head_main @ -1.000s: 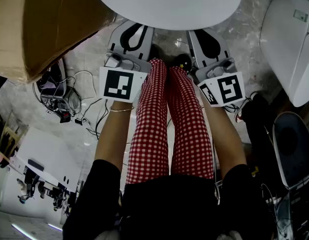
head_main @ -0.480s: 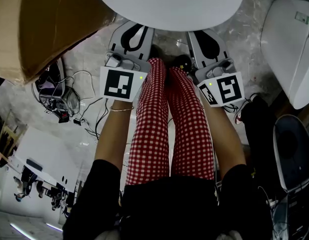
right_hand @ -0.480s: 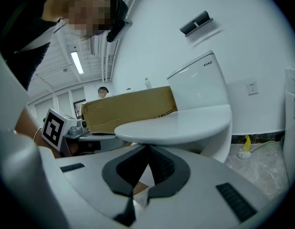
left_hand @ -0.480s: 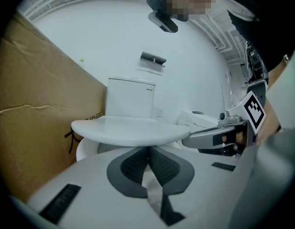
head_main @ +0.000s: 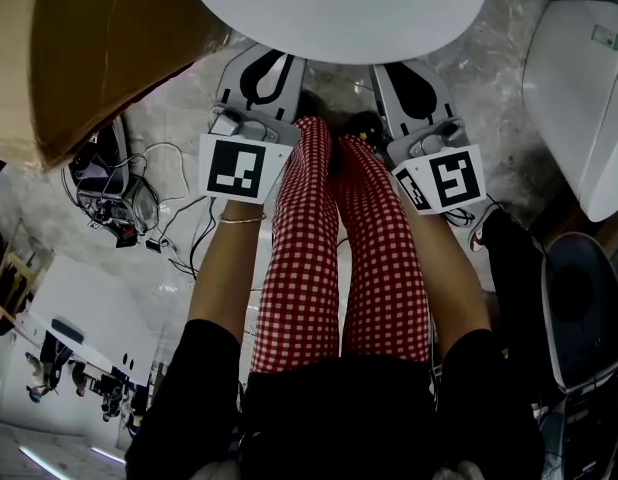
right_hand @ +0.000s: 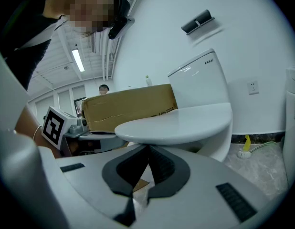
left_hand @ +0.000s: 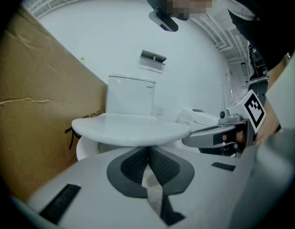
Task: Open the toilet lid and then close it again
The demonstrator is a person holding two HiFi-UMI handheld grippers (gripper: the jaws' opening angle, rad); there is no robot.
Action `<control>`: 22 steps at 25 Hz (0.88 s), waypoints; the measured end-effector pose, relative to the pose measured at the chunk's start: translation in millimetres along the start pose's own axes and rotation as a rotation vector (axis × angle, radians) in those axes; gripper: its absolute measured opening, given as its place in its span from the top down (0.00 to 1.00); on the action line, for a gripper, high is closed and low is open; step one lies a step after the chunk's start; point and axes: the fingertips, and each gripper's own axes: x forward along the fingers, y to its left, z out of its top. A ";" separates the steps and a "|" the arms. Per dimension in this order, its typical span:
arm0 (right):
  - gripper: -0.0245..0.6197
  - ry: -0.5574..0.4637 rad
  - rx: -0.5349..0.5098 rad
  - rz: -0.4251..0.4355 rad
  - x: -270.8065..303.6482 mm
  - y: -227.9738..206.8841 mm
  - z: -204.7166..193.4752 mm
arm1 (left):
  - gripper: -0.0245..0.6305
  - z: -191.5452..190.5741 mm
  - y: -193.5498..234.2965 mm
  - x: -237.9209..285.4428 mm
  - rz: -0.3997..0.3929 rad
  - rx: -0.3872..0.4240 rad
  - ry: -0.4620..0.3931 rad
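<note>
The white toilet lid lies flat and closed at the top of the head view. The tank stands behind it. My left gripper is shut with nothing between its pads, its tips just short of the lid's front edge and a little below it. My right gripper is held beside it in the same way, also shut and empty. In the left gripper view the dark pads meet under the lid. The right gripper view shows the same: pads together beneath the lid.
A big cardboard box stands close on the left of the toilet. Another white fixture is at the right, with a dark round object below it. Cables and gear lie on the floor at the left. The person's red checked legs stand between the grippers.
</note>
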 end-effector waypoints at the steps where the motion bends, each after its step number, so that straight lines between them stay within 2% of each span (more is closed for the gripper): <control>1: 0.93 0.001 0.000 0.000 0.7 -0.1 -1.0 | 0.95 -1.3 0.5 0.2 0.001 -0.002 0.002; 22: 0.93 0.019 -0.005 0.019 5.9 -3.4 -23.5 | 0.95 -26.3 2.6 4.1 0.019 -0.010 0.016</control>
